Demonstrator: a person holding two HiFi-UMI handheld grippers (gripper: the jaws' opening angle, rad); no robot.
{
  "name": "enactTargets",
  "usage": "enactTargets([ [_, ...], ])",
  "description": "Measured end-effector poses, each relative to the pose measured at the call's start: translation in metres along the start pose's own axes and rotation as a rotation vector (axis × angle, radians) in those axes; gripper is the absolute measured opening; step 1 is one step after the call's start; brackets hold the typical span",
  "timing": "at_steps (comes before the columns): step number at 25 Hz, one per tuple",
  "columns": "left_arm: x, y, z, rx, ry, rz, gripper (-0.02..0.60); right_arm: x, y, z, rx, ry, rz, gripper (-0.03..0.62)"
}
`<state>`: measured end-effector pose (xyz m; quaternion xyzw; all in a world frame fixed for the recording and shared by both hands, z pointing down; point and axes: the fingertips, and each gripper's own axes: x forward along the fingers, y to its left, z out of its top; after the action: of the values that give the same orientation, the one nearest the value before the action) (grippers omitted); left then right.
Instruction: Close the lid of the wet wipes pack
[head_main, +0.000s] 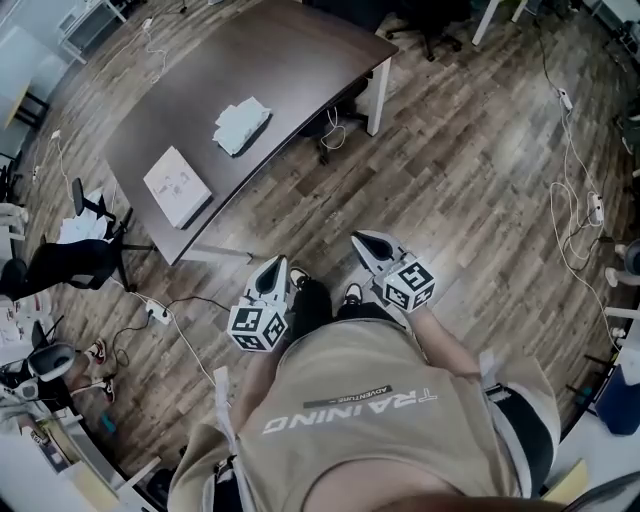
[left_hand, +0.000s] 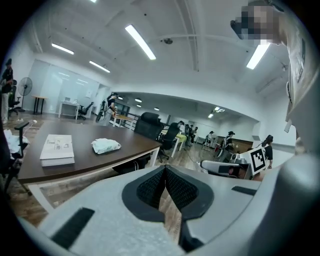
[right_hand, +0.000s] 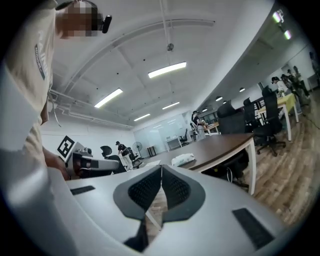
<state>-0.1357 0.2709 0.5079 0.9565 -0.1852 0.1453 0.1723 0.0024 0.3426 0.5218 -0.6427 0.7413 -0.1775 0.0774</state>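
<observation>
Only one wet wipes pack (head_main: 241, 125) lies on the dark table (head_main: 300, 60), well ahead of both claws, its long axis slanting away to the right. One white booklet (head_main: 177, 186) lies near it. The left gripper (head_main: 274, 264) and right gripper (head_main: 361, 241) have jaws pressed together, empty. The person's shirt (head_main: 370, 420) reads "TRAINING ADVENTURE".

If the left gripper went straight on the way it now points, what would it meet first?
Probably the near edge of the table, right of the wet wipes pack, not the pack itself. Only floor lies between. The height of the left gripper is unclear.
</observation>
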Motion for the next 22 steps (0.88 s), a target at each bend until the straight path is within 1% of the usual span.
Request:
enactTargets([
  [4, 0.037, -0.003, 0.009, 0.018, -0.003, -0.058, 0.005, -0.007, -0.029, -0.011, 0.014, 0.048, -0.054, 0.014],
  [7, 0.055, -0.006, 0.009, 0.007, 0.001, -0.076, 0.005, -0.009, -0.038, -0.015, 0.019, 0.077, -0.063, 0.015],
  [9, 0.067, -0.005, 0.007, -0.004, 0.012, -0.092, 0.005, -0.003, -0.045, -0.010, 0.005, 0.087, -0.065, 0.014],
  [13, 0.091, 0.006, 0.012, -0.018, 0.033, -0.112, 0.005, 0.025, -0.056, 0.010, -0.027, 0.078, -0.057, 0.014],
  [16, 0.109, 0.021, 0.030, -0.021, 0.008, -0.104, 0.005, 0.055, -0.058, 0.023, -0.056, 0.080, -0.012, 0.014],
  [19, 0.113, 0.036, 0.041, -0.052, -0.020, -0.090, 0.005, 0.082, -0.057, 0.030, -0.088, 0.105, 0.027, 0.015],
  [22, 0.117, 0.064, 0.044, -0.065, -0.001, -0.098, 0.005, 0.118, -0.057, 0.050, -0.103, 0.080, 0.026, 0.014],
])
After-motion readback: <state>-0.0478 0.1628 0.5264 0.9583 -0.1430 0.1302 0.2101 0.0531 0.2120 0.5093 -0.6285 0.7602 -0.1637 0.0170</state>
